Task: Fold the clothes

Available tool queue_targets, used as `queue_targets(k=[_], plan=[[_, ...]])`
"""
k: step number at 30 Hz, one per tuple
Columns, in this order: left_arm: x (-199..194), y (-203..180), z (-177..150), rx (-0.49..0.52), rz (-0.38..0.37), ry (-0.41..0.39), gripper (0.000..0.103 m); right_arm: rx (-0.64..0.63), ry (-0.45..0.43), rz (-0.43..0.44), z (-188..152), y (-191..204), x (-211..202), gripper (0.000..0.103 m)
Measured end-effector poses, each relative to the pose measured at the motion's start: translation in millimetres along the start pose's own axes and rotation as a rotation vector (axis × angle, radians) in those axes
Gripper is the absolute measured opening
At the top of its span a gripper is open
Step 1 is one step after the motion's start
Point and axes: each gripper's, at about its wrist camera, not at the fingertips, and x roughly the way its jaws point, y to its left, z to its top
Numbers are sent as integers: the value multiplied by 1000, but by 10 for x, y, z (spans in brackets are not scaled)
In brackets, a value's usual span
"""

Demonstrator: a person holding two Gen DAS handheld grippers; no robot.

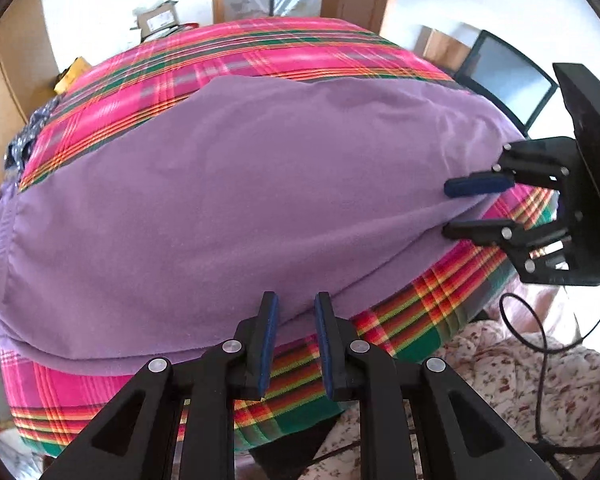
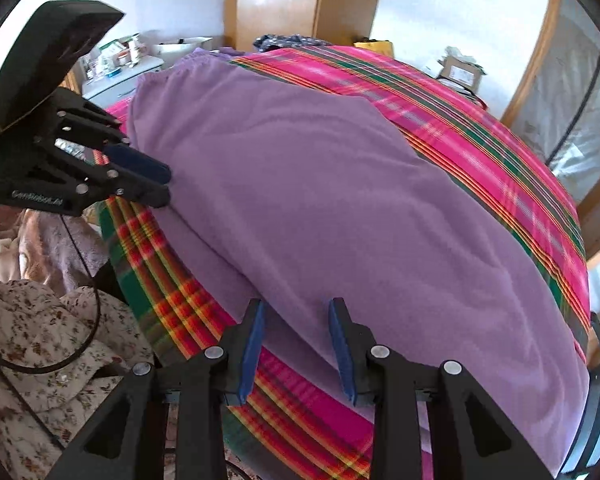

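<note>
A purple garment (image 1: 240,184) (image 2: 340,208) lies spread flat on a table covered with a pink, green and orange plaid cloth (image 1: 284,52) (image 2: 480,120). Two layers show along its near edge. My left gripper (image 1: 296,304) (image 2: 167,186) is open, its blue pads on either side of the garment's near edge. My right gripper (image 2: 297,308) (image 1: 446,210) is open too, and straddles the same edge further along, near a corner. Neither is closed on the fabric.
Floral fabric (image 1: 500,364) (image 2: 40,320) lies heaped below the table's near edge, with a black cable (image 1: 540,340) over it. A dark screen (image 1: 508,80) stands past the far right corner. A cardboard box (image 1: 160,20) and wooden doors (image 2: 276,4) are behind.
</note>
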Motion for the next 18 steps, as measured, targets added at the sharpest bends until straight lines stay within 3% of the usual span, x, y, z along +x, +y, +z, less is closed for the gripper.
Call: queue_targets(k=[7,8,10,18], plan=[[9,-99,-20,79,28,2,19,33,-24,-13,-30,-54,-14,33],[14,-114,-19,85,33,3,19,45,-27,-14,-28,-74,-11,31],[26,-144,-16,98,45,6,20,72,-35,-7,-21,-116,-12,16],[64,-242,12,133,87,-2,19,189,-88,76,17,-295,-102,9]])
